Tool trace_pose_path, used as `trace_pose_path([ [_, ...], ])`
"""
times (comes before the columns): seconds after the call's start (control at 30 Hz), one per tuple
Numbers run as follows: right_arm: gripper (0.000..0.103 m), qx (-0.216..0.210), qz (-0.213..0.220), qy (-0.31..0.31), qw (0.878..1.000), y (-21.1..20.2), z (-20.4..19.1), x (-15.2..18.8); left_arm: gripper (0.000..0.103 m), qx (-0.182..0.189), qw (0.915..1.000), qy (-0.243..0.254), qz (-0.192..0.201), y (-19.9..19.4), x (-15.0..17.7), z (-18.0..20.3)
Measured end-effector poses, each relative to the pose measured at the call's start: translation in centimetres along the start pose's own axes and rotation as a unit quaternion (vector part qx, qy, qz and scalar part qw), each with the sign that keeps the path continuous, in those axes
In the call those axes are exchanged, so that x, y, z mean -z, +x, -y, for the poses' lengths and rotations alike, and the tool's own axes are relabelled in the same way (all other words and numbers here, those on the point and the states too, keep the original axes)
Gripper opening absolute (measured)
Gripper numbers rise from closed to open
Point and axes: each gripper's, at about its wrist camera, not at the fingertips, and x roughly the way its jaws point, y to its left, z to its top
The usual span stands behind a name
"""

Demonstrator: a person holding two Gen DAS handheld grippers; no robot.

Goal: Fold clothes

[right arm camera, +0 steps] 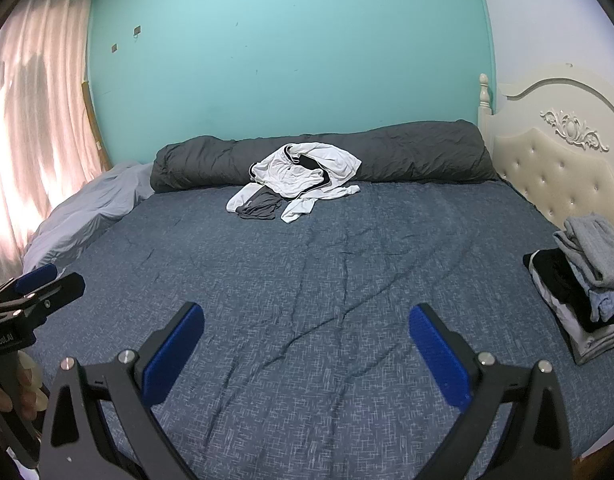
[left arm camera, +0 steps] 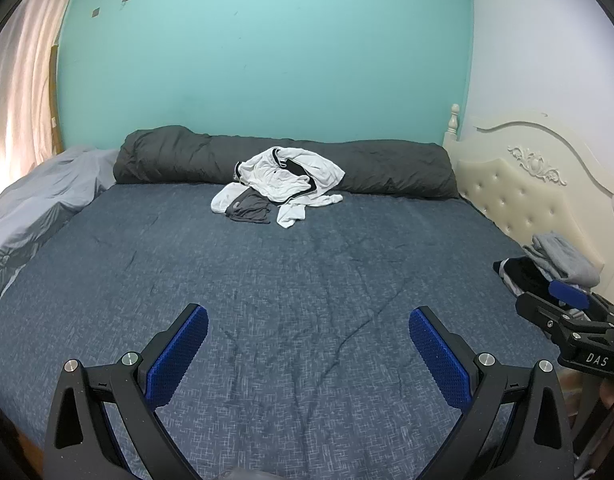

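Note:
A heap of unfolded clothes (left arm camera: pixel 285 182) (right arm camera: pixel 303 174), mostly white with black trim, lies at the far side of the bed against a rolled dark grey duvet. A small dark grey garment (left arm camera: pixel 249 212) (right arm camera: pixel 259 206) sits at its front left. My left gripper (left arm camera: pixel 308 320) hovers open over the near part of the blue bedspread, nothing between its blue pads. My right gripper (right arm camera: pixel 306 318) is also open and empty, low over the bedspread. A stack of folded clothes (right arm camera: pixel 587 280) (left arm camera: pixel 547 268) rests at the bed's right edge.
The blue bedspread (left arm camera: pixel 267 280) (right arm camera: pixel 347 260) is wrinkled between the grippers and the heap. A rolled duvet (left arm camera: pixel 387 168) lies along the teal wall. A light grey sheet (left arm camera: pixel 39 208) bunches at the left by the curtain. A cream headboard (right arm camera: pixel 555 168) stands on the right.

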Motion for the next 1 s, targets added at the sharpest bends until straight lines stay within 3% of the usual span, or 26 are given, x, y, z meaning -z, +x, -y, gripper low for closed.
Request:
trace_pose_path([
  [1.0, 0.103, 0.004, -0.002, -0.001, 1.000, 0.35, -0.40, -0.65, 0.103, 0.004, 1.0000, -0.003, 0.000, -0.15, -0.41, -0.45],
])
